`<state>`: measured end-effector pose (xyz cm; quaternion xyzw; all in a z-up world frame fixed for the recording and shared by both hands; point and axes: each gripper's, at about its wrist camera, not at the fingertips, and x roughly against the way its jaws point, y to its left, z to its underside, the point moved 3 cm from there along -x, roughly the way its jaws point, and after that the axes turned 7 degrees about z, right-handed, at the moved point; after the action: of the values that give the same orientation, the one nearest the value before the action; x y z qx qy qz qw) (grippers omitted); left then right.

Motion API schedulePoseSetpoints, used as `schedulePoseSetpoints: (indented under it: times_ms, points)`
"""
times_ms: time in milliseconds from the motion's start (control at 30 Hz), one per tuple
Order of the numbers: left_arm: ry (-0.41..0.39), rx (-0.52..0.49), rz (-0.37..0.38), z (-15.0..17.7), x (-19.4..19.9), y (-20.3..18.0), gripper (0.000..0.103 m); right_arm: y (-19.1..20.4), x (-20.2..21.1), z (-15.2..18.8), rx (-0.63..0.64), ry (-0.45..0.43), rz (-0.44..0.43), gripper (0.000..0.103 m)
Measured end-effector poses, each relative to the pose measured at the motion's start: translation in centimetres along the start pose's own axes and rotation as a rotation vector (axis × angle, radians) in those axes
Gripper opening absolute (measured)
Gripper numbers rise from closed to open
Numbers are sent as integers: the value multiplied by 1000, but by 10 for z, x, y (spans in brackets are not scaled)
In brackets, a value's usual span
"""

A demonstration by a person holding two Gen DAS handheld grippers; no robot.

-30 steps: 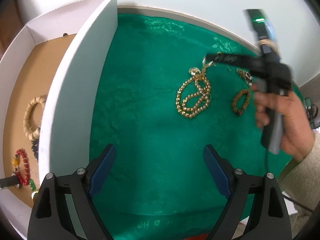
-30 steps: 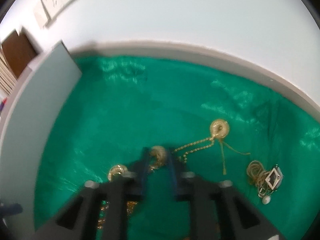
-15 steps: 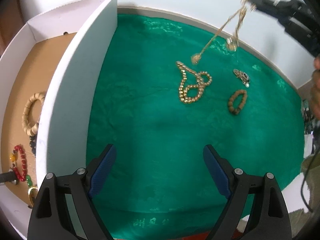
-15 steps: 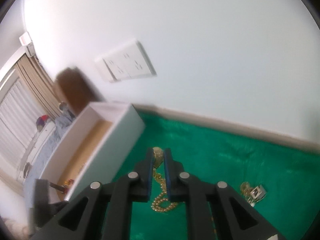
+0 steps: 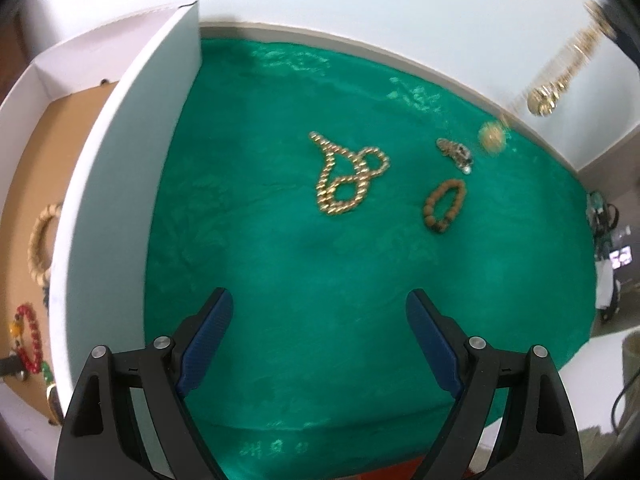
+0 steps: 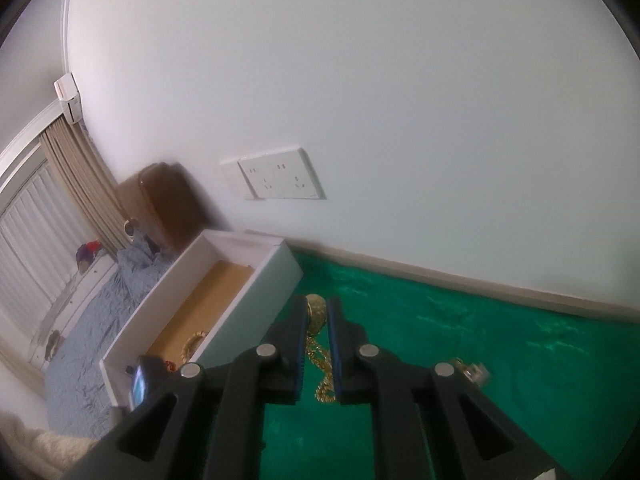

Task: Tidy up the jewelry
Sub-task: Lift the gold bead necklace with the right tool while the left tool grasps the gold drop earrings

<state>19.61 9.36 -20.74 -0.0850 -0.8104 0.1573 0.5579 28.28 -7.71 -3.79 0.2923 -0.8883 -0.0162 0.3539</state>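
White wall point(image 6: 400, 100) fills the back of the room, with a double socket plate point(image 6: 280, 179) on it, curtains point(image 6: 80, 184) at the window off to one side, and a bed under grey-blue sheets point(image 6: 92, 312) below them. Green cloth point(image 5: 280, 280) covers the counter. White box point(image 5: 120, 168) sits at the cloth's left edge, cardboard floor, with a tan bead bracelet point(image 5: 40, 240) and a red bead bracelet point(image 5: 30, 336) inside. Out on the cloth: a chunky gold chain point(image 5: 346, 180), a brown bead bracelet point(image 5: 445, 206) near it, a small trinket point(image 5: 456, 152) just behind that. Right gripper point(image 6: 318, 312) is up in the air, pinched tight on a gold necklace point(image 6: 316, 312) that dangles clear of the cloth. Left gripper point(image 5: 320, 320) hangs wide apart over the cloth, holding nothing.
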Motion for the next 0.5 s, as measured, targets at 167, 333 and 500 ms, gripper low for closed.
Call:
schedulePoseSetpoints:
  times_ms: [167, 333, 500]
  points:
    - [6, -37, 22, -20, -13, -18, 90, -15, 33, 17, -19, -6, 48, 10]
    - [31, -86, -20, -50, -54, -30, 90, -33, 52, 37, -67, -3, 88, 10]
    - [35, -50, -112, -88, -99, -23, 90, -51, 69, 57, -114, -1, 123, 10]
